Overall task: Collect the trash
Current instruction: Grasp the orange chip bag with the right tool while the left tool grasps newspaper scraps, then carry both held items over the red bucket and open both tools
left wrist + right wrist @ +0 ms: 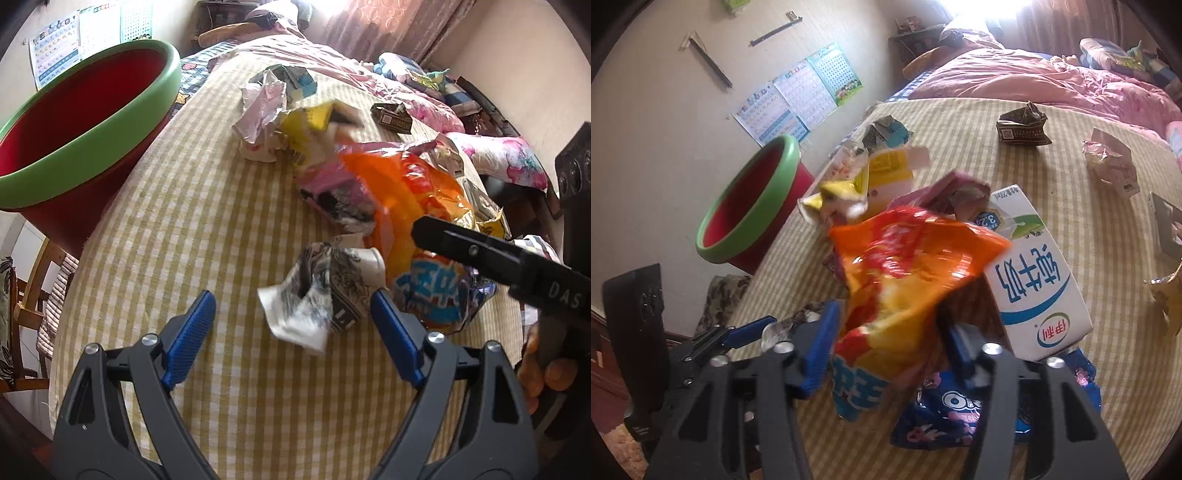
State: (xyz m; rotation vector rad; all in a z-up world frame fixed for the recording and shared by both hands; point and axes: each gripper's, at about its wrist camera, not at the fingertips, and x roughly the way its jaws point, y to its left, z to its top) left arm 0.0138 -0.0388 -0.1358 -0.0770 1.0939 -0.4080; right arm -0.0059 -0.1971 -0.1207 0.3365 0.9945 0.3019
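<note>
Trash everywhere on the yellow-checked bedsheet (207,206), basically one big crinkly heap. Milk carton (1038,280), white with blue lettering, sits right beside the orange snack bag (908,266), and a blue Oreo wrapper (945,417) lies under the right gripper (892,339). A dark crumpled box (1021,127) and a clear pinkish wrapper (1112,158) sit well apart from the pile, nearer the pink quilt (1034,74). The red bin with the green rim (85,122) stands off the bed's edge, left of everything.

Right gripper's blue pads are on either side of the orange bag's lower part and seem to be pinching it, though the bag is blurry and covers the contact, so not 100% sure. Bag is glossy foil, all creased.

Left gripper (291,317) is wide open, holding nothing, with a crumpled black-and-white printed wrapper (321,295) lying between its fingers on the sheet, touching neither pad as far as I can see. Stuff behind the orange bag is mostly hidden.
</note>
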